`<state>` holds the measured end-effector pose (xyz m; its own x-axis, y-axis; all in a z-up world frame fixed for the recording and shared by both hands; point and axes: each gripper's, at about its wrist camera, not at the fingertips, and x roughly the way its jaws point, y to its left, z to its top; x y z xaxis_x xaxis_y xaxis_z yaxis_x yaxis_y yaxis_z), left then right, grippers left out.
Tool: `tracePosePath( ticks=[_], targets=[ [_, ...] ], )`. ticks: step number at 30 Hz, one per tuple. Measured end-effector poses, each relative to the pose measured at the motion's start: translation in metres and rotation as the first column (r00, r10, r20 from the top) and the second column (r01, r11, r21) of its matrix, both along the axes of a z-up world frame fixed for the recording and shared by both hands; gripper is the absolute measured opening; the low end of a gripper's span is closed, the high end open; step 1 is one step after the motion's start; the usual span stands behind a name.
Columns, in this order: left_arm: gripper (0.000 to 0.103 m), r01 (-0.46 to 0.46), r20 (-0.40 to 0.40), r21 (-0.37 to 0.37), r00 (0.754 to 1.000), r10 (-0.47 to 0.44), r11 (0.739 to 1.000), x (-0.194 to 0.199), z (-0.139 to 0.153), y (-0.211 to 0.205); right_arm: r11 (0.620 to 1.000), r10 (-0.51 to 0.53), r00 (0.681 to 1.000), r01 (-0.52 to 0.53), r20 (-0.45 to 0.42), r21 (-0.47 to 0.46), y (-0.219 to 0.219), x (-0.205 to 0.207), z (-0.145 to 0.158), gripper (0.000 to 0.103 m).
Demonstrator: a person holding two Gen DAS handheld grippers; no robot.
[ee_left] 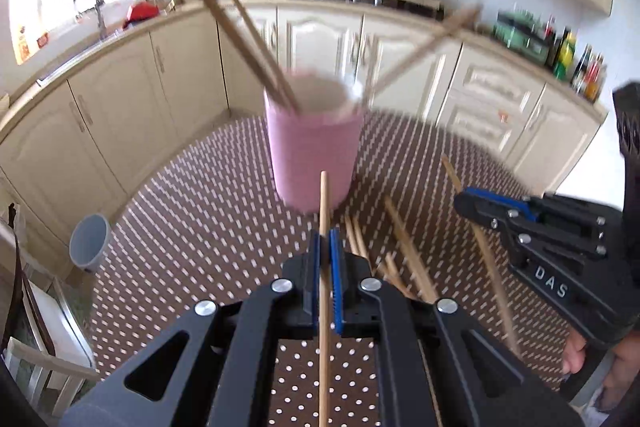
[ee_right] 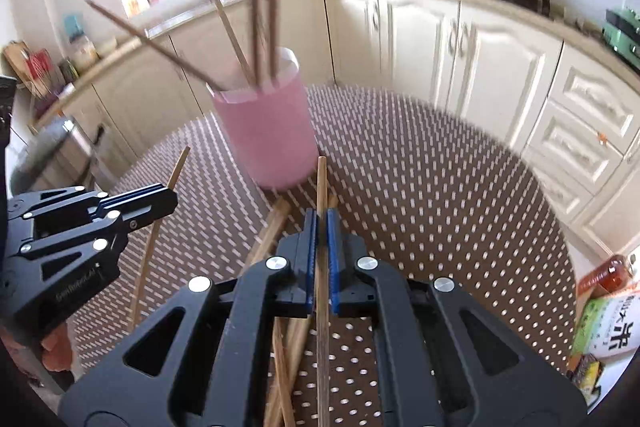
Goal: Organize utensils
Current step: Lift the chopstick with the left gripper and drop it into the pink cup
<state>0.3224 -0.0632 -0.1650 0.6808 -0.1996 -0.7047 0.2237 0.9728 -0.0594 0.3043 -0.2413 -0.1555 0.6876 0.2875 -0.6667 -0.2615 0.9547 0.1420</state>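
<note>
A pink cup (ee_left: 312, 155) stands on the brown polka-dot table (ee_left: 200, 219) and holds several wooden chopsticks (ee_left: 240, 27). My left gripper (ee_left: 325, 239) is shut on one chopstick (ee_left: 324, 203) that points toward the cup, just short of it. My right gripper (ee_right: 322, 223) is shut on another chopstick (ee_right: 321, 183), also aimed at the cup (ee_right: 268, 131). Loose chopsticks (ee_left: 404, 251) lie on the table between the grippers. The right gripper shows at the right of the left wrist view (ee_left: 476, 205); the left gripper shows at the left of the right wrist view (ee_right: 160, 197).
Cream kitchen cabinets (ee_left: 320, 43) and a counter with pots and bottles run behind the table. A grey bin (ee_left: 89, 241) stands on the floor at the left. A bottle (ee_right: 608, 273) and a green box (ee_right: 604, 323) sit at the table's right edge.
</note>
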Motion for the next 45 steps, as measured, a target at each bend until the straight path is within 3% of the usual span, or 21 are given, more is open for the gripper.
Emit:
tracePosePath(
  ticks=[8,17,23,34,38,45],
  targets=[
    [0.005,-0.024,0.189,-0.117,0.981,0.046,0.993,-0.034,0.067,0.017,0.998,0.014,0.98,-0.025,0.2,0.054,0.006,-0.037,0.063,0.006],
    [0.005,-0.009,0.319,-0.17,0.946,0.063,0.985,-0.059,0.111,0.031,0.994,0.034,0.932,-0.07,0.36,0.088,0.017,-0.061,0.112,0.005],
    [0.005,0.005,0.392,-0.19,0.917,0.071,0.982,-0.052,0.14,0.031,0.994,0.02,0.873,-0.069,0.487,0.083,0.031,-0.058,0.139,0.005],
    [0.005,-0.032,0.496,-0.275,0.852,0.17,0.961,-0.019,0.179,0.046,0.987,-0.037,0.803,-0.063,0.595,0.147,0.033,-0.019,0.17,0.005],
    [0.005,-0.045,0.466,-0.287,0.866,0.18,0.957,0.003,0.167,0.044,0.988,-0.037,0.797,-0.063,0.603,0.144,0.038,-0.009,0.168,0.006],
    [0.005,-0.041,0.392,-0.247,0.909,0.139,0.968,0.025,0.136,0.031,0.991,-0.016,0.834,-0.06,0.551,0.118,0.045,0.004,0.143,0.006]
  ],
)
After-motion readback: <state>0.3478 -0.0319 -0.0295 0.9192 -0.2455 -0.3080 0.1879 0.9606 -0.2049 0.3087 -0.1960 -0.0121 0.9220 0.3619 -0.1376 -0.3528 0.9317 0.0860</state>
